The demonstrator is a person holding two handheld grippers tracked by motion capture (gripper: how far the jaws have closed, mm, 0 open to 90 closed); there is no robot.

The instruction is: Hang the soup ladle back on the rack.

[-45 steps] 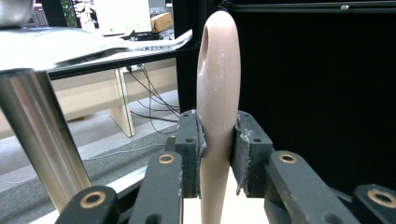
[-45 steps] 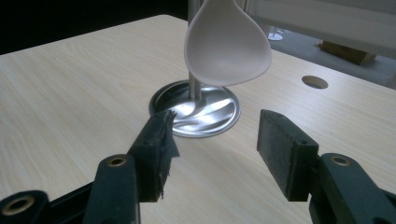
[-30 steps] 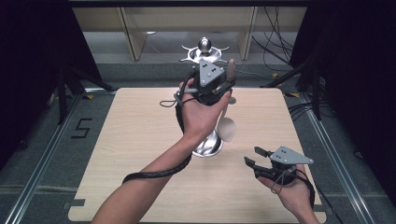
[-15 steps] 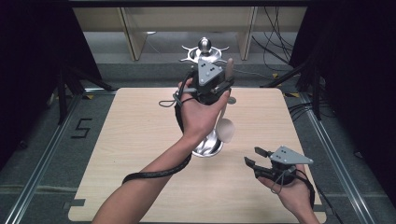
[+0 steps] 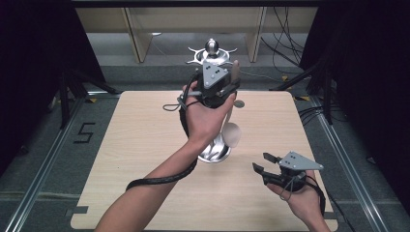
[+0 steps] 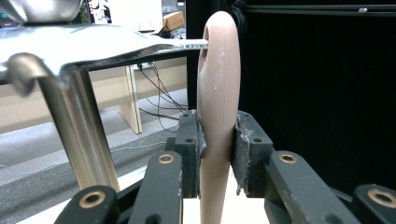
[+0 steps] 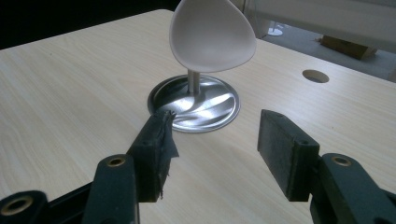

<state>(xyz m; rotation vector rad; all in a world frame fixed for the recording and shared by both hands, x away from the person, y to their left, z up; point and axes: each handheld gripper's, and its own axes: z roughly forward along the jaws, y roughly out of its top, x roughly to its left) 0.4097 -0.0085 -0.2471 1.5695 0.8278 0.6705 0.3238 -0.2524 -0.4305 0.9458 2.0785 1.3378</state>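
**Spoon up at the rack, other hand just parked**

So the left gripper (image 5: 227, 79) is up high over the far half of the table (image 5: 125, 145), jaws clamped on the handle of a pale beige spoon (image 6: 217, 93). From the left gripper view you can see the handle pinched right between the two black pads, running upright, with its rounded end just beside the edge of the shiny top plate of the metal stand (image 6: 84, 135). Can't tell if it's actually touching the plate or just next to it.

The spoon's bowl (image 7: 212, 35) hangs lower down, in front of the stand's post, above the round steel base (image 7: 196, 105) that sits around the middle of the tabletop.

The right gripper (image 5: 263, 162) sits low near the front right corner, jaws spread wide with nothing between them, aimed at the stand's base and well apart from it. One pad looks a bit frayed.

Only writing I can spot: a black "5" (image 5: 84, 133) marked on the floor left of the table. No brand names readable on anything.
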